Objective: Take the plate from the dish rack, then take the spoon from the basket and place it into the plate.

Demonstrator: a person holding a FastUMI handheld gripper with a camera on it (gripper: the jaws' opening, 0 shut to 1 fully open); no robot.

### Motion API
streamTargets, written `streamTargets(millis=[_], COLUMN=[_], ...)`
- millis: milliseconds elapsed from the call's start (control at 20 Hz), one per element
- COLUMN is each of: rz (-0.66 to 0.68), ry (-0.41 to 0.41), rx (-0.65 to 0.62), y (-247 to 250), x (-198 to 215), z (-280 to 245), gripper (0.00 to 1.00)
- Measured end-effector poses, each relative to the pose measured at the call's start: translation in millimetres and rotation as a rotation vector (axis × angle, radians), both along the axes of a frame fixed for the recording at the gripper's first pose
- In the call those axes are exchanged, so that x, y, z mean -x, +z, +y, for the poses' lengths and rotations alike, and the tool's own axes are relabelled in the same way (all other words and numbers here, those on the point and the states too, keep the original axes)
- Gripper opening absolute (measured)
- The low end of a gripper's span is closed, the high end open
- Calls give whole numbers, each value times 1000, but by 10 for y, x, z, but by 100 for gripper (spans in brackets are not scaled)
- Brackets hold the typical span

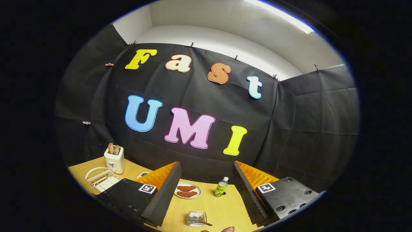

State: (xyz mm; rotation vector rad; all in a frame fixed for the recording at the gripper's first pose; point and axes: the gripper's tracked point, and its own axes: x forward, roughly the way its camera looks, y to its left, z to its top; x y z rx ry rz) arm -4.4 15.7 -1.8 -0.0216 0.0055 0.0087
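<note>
The gripper [206,193] hangs wide apart, grasping nothing. Nearest, at the table's [222,209] front edge, a clear basket [196,218] holds the spoon [203,221]. Beyond the fingers sits a plate [188,190] holding food. The dish rack [100,178] stands toward the left edge. Judging by this, both steps remain.

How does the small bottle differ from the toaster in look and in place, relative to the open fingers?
The bottle is slim, greenish with a white cap; the toaster is a broad cream box holding two slices. The bottle stands between the fingers of the open gripper, beyond their tips, beside the plate; the toaster stands off to their left, behind the white wire rack. Both stand upright on the wooden table, near the wall.
</note>
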Motion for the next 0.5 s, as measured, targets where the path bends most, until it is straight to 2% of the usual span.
streamTargets(millis=[500], rz=[35], ry=[27], rx=[-8], y=[-90], x=[-23], z=[126], gripper=[97])
